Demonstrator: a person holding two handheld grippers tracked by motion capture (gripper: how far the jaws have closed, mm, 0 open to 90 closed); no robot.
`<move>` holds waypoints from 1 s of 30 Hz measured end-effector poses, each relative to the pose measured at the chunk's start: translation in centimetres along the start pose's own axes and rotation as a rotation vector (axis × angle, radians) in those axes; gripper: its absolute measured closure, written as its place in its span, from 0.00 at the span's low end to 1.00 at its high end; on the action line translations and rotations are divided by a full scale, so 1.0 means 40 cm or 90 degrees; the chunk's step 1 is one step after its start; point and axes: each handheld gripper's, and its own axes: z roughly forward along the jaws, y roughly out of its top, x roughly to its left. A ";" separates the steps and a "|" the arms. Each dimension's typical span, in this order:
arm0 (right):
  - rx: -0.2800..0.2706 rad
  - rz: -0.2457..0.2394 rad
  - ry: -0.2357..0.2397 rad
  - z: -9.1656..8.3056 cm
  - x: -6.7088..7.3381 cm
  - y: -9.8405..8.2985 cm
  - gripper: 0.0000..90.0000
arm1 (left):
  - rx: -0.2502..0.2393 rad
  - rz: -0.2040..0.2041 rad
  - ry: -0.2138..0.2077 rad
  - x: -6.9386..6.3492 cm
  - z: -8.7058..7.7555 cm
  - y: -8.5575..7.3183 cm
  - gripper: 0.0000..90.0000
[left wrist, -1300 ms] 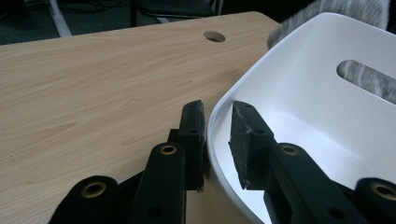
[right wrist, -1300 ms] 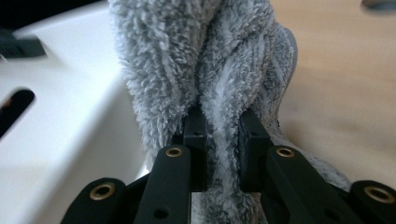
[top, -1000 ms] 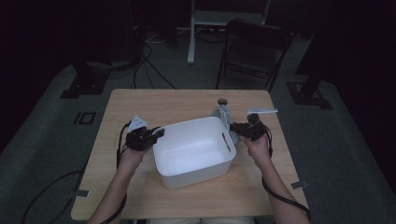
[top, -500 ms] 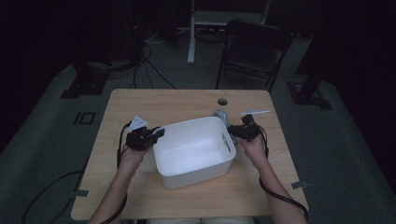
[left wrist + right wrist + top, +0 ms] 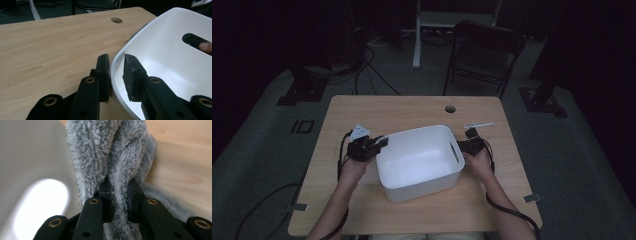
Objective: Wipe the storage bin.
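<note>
The right gripper (image 5: 117, 192) is clamped on a bunched fold of grey fleecy cloth (image 5: 110, 150), held just outside the right wall of the white tub (image 5: 419, 160) beside its handle slot, probably so it can be lifted over the rim and dropped in. The left gripper (image 5: 116, 75) pinches the tub's left rim, one jaw outside and one inside, seemingly to steady it. The tub sits mid-table (image 5: 412, 107), nearer the person's edge, with nothing visible inside.

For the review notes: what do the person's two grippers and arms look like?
Both the left gripper and right gripper are black, with flat-padded fingers on linkages with brass-coloured rivets. The left carries a grey three-cornered plate; black cables trail along bare forearms.
</note>
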 end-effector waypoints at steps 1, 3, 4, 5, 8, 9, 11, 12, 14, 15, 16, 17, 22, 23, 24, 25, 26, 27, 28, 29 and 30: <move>0.006 0.003 0.000 0.012 -0.008 -0.010 0.87 | -0.001 -0.001 -0.002 0.001 0.000 0.000 0.83; 0.008 0.004 0.002 0.010 -0.010 -0.008 0.87 | -0.001 -0.001 -0.006 0.003 -0.001 -0.001 0.83; 0.008 -0.001 0.001 0.007 -0.009 -0.005 0.87 | -0.001 -0.001 -0.007 0.003 -0.001 -0.001 0.83; 0.008 -0.003 0.000 0.003 -0.007 -0.002 0.87 | -0.001 -0.001 -0.008 0.004 -0.001 -0.001 0.83; 0.000 -0.007 0.006 -0.010 -0.005 0.004 0.87 | 0.000 0.000 -0.009 0.004 -0.001 -0.001 0.83; -0.020 -0.003 0.025 -0.033 -0.006 0.012 0.86 | 0.000 0.002 -0.011 0.005 -0.001 -0.001 0.83; -0.040 -0.006 0.034 -0.057 -0.002 0.021 0.86 | 0.000 0.002 -0.011 0.005 -0.001 -0.001 0.83; -0.054 -0.009 0.039 -0.072 0.002 0.027 0.86 | 0.001 0.003 -0.011 0.005 -0.001 -0.001 0.83; -0.072 -0.012 0.044 -0.092 0.009 0.036 0.86 | 0.001 0.003 -0.010 0.004 -0.001 0.000 0.83; -0.102 -0.016 0.060 -0.123 0.019 0.053 0.86 | 0.001 0.004 -0.011 0.003 -0.001 0.000 0.83; -0.114 -0.021 0.064 -0.134 0.025 0.059 0.86 | 0.001 0.004 -0.010 0.003 0.000 0.000 0.83; -0.126 -0.028 0.068 -0.148 0.033 0.067 0.86 | 0.001 0.004 -0.010 0.003 0.000 0.000 0.83; -0.143 -0.066 0.070 -0.182 0.064 0.086 0.86 | 0.001 0.004 -0.010 0.002 0.001 0.001 0.83; -0.137 -0.072 0.062 -0.180 0.065 0.086 0.86 | 0.001 0.005 -0.008 0.001 0.001 0.001 0.83; -0.137 -0.072 0.062 -0.180 0.065 0.086 0.86 | 0.001 0.005 -0.008 0.001 0.001 0.001 0.83; -0.131 -0.061 0.069 -0.169 0.060 0.084 0.87 | 0.001 0.005 -0.007 0.000 0.002 0.001 0.83; -0.131 -0.061 0.069 -0.169 0.060 0.084 0.87 | 0.001 0.005 -0.007 0.000 0.002 0.001 0.83; -0.129 -0.060 0.069 -0.163 0.059 0.084 0.87 | 0.002 0.005 -0.004 -0.001 0.002 0.001 0.83; -0.133 -0.051 0.073 -0.156 0.056 0.081 0.87 | 0.003 0.006 -0.003 -0.001 0.002 0.001 0.83; -0.133 -0.047 0.074 -0.149 0.052 0.078 0.87 | 0.004 0.006 -0.002 -0.002 0.002 0.002 0.83; -0.129 -0.043 0.071 -0.143 0.050 0.076 0.87 | 0.004 0.006 -0.002 -0.002 0.002 0.002 0.83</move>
